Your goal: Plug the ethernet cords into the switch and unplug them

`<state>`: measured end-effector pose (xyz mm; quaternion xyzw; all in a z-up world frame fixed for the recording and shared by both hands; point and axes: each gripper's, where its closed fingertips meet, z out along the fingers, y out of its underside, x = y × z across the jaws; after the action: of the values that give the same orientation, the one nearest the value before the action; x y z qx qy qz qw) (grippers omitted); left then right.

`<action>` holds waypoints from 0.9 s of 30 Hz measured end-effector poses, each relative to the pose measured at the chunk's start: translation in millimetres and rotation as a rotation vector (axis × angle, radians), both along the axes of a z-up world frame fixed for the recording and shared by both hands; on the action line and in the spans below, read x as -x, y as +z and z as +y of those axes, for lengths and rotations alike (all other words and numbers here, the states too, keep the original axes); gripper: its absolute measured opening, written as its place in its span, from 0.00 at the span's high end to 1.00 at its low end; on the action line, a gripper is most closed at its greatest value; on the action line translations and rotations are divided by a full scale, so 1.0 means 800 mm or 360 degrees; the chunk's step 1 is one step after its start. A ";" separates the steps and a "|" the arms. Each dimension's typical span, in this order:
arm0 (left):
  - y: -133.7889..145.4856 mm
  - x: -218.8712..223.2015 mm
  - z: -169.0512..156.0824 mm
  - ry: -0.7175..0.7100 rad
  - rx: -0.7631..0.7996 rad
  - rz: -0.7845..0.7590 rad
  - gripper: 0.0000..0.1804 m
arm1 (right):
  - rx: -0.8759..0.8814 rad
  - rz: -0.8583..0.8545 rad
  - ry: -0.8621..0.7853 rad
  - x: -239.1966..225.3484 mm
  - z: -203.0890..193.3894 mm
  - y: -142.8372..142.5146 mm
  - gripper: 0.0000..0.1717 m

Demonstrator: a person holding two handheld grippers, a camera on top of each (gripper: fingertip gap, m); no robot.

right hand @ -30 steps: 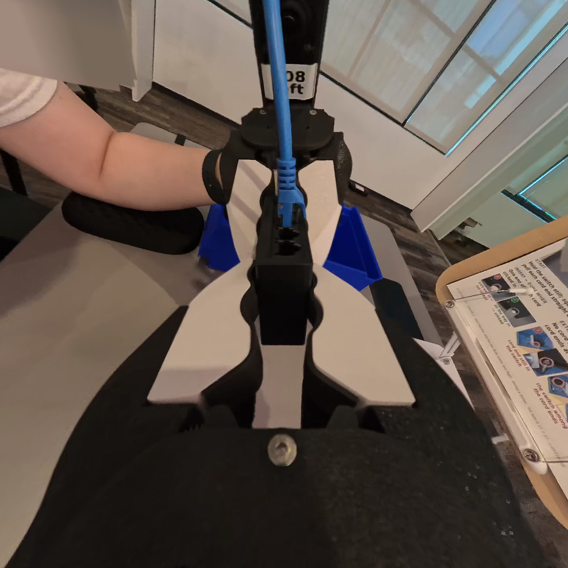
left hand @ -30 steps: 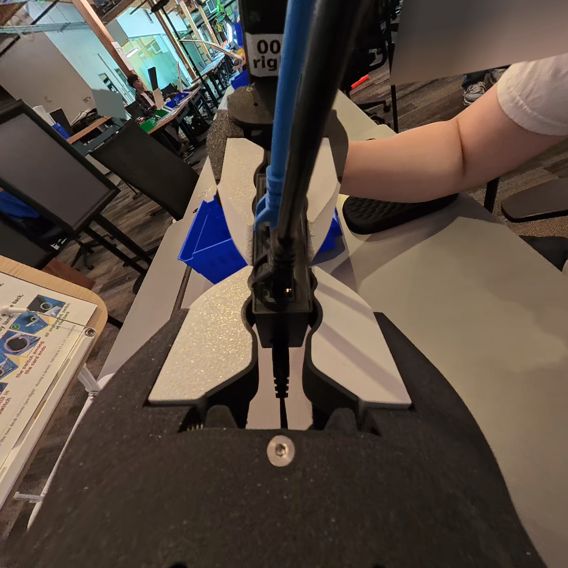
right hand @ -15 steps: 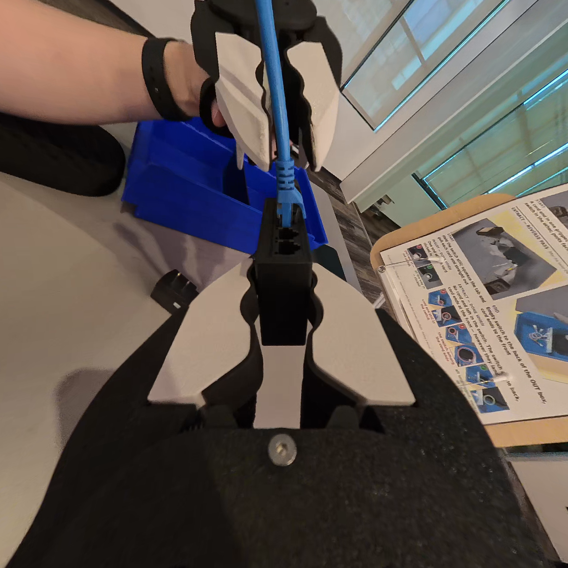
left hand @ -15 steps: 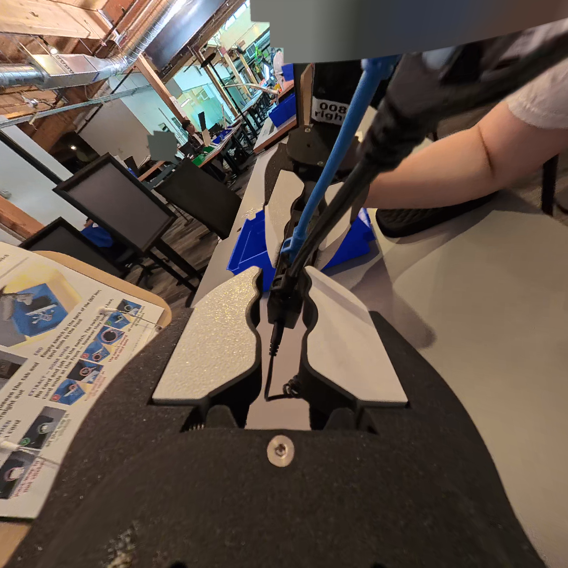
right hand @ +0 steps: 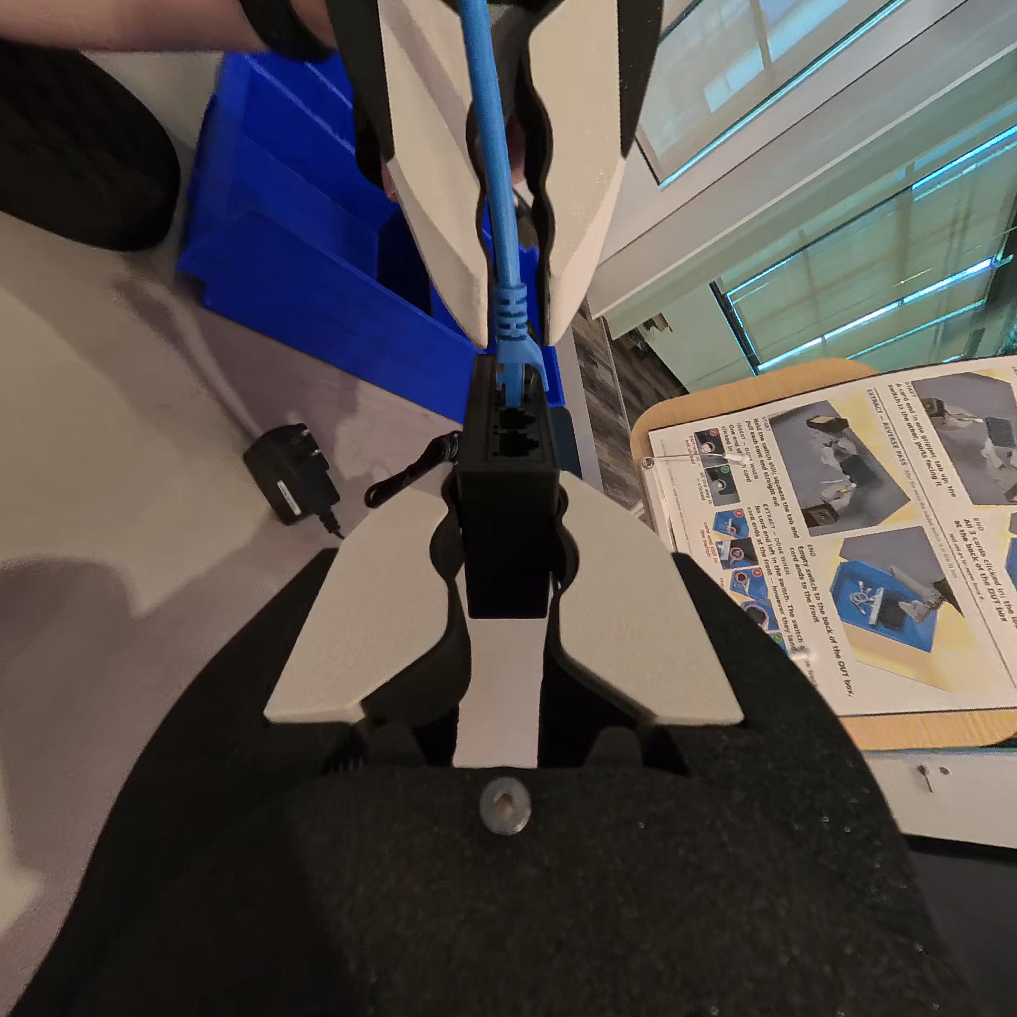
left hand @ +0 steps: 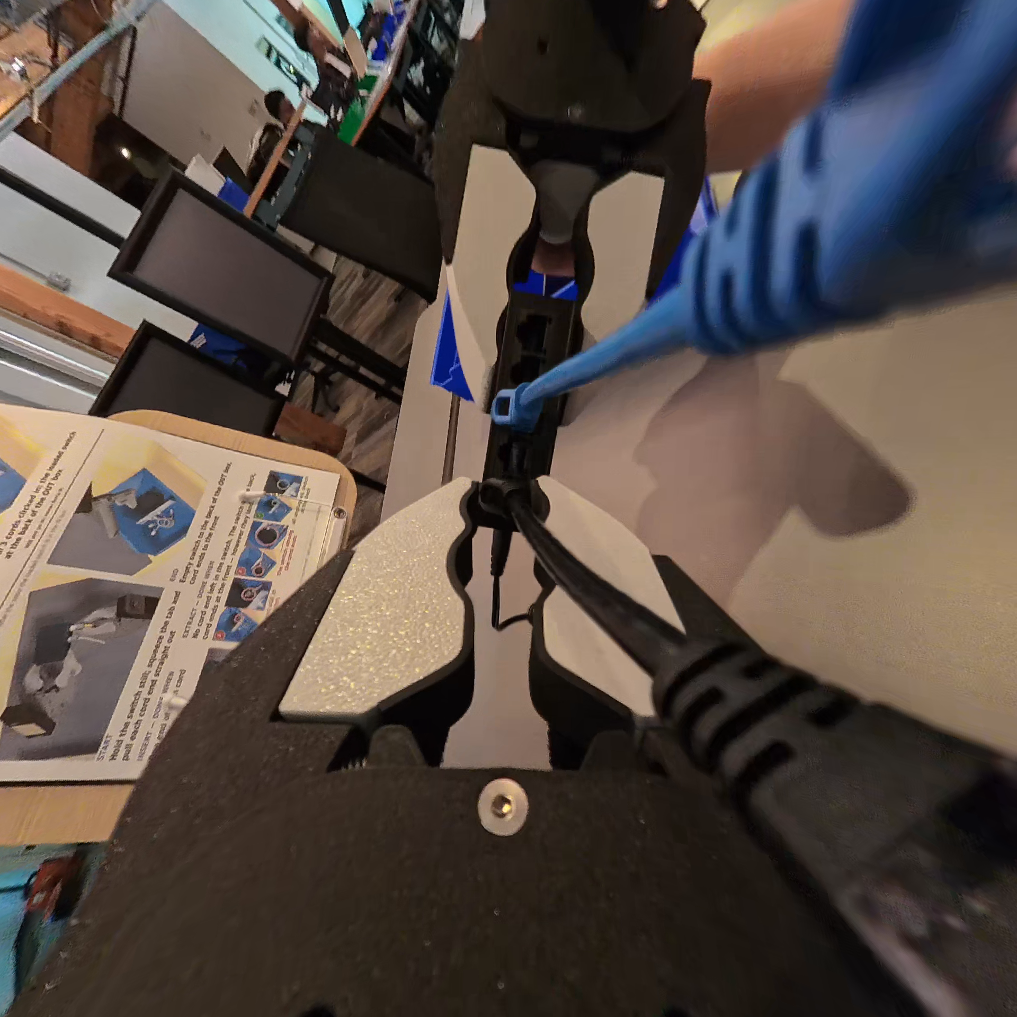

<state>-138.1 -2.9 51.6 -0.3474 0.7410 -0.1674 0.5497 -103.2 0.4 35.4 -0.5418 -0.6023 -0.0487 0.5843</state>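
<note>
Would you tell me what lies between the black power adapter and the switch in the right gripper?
A bundled loop of thin black cable lies between the power adapter and the switch, seen in the right wrist view.

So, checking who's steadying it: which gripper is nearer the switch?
Right. The right gripper clamps the switch; the left gripper sits at its other end, closed on a black plug.
</note>
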 end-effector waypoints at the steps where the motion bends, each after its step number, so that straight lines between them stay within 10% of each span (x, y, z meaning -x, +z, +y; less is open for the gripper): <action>1: -0.002 0.000 0.001 0.0025 -0.0019 0.0025 0.91 | -0.0006 -0.0018 -0.0013 -0.001 0.000 -0.001 0.84; 27: -0.032 -0.014 0.017 0.0090 0.0005 0.0120 0.91 | 0.0136 -0.0165 -0.0155 -0.012 0.008 -0.021 0.84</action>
<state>-127.2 11.0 26.1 -0.3751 0.7509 -0.1399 0.5253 -93.6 6.4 18.7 -0.5915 -0.6063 -0.0794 0.5256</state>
